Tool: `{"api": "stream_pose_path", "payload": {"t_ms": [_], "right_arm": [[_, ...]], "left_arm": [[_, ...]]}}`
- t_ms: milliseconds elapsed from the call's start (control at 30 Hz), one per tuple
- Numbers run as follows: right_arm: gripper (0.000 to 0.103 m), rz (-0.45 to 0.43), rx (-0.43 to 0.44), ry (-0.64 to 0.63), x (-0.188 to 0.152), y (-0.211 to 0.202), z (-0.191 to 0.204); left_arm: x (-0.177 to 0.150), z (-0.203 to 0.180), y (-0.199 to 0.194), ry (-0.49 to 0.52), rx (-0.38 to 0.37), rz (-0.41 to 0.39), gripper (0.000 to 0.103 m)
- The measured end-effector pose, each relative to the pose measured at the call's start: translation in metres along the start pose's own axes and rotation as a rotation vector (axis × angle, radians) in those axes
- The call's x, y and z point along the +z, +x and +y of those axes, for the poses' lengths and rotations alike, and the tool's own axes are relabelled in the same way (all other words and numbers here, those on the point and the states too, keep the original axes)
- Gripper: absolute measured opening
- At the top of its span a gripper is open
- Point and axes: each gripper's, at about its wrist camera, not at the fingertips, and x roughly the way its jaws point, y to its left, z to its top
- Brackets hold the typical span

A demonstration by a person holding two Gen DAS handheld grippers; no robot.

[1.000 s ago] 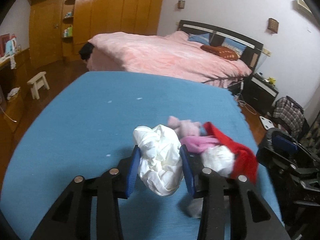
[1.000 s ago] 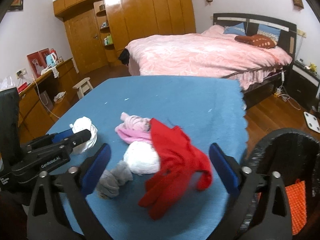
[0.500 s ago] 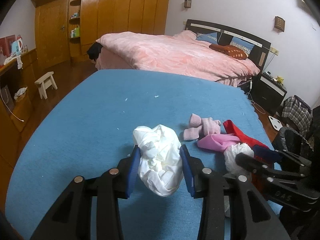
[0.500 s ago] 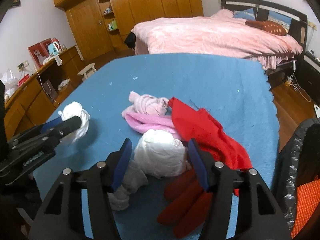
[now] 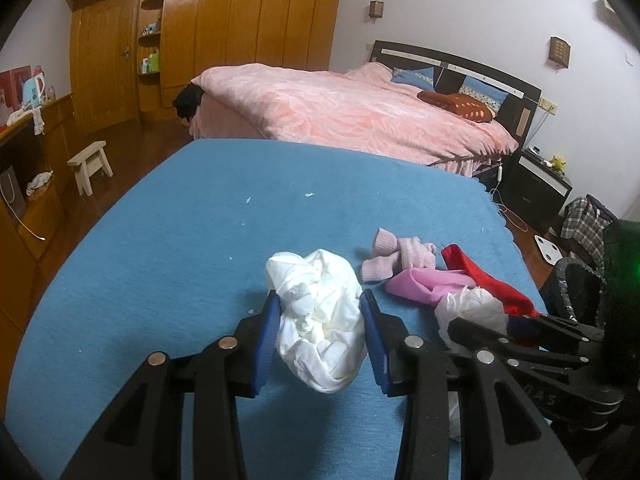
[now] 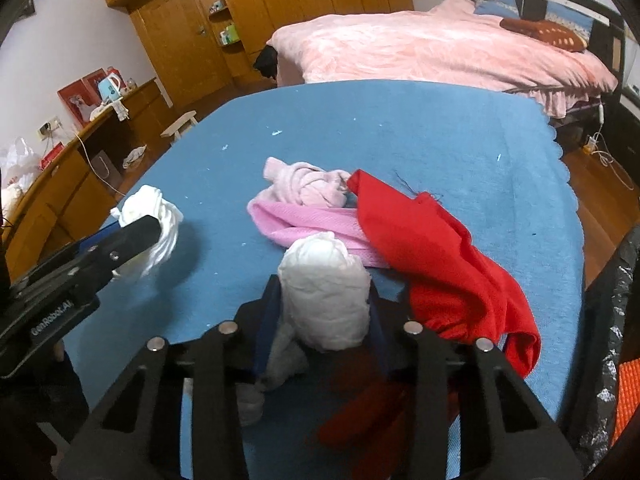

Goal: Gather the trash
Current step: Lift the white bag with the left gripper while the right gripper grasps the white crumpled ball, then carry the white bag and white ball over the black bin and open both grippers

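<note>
Two white crumpled wads are counted. The first wad (image 5: 320, 316) is gripped between the blue pads of the left gripper (image 5: 320, 336) and is held off the blue-covered worktop (image 5: 180, 260), a shadow lying on the cloth beneath it; the same wad is seen in the right wrist view at the left, clamped by that gripper. The second wad (image 6: 326, 292) is enclosed by the right gripper (image 6: 322, 312), whose fingers have just been closing and are now pressed against its two sides; this wad rests at the near edge of the cloth pile, touching the pink cloth behind it.

Around the second wad, four cloth items are counted: one red cloth (image 6: 436, 248) to the right, one bright pink cloth (image 6: 304, 220) behind, one pale pink knotted bundle (image 6: 308, 184) beyond that, and one grey sock-like piece (image 6: 284, 356) below the fingers. Several small pale specks are scattered on the worktop cover.

One black-lined bin (image 6: 616, 320) is noted just beside the worktop's right edge, with orange mesh visible inside it.

Legible writing: "GenRobot.AI" is read on the left gripper's body in the right wrist view. Faint embossed letters on the right gripper's body in the left wrist view cannot be read with certainty.
</note>
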Motion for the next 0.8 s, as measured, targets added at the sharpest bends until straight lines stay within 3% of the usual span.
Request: {"api": "stream_pose_path", "payload": {"t_ms": [400,800], "right_arm": [[0.038,-0.141,0.025,-0.047,0.017,-0.063,0.005],[0.038,-0.240,0.005,-0.017,0.028,-0.121,-0.011]], "left_arm": [[0.010,-0.018,-0.024,0.006,-0.019,-0.043,0.041],[0.030,-0.062,-0.059,0.053,-0.080,-0.108,0.041]]}}
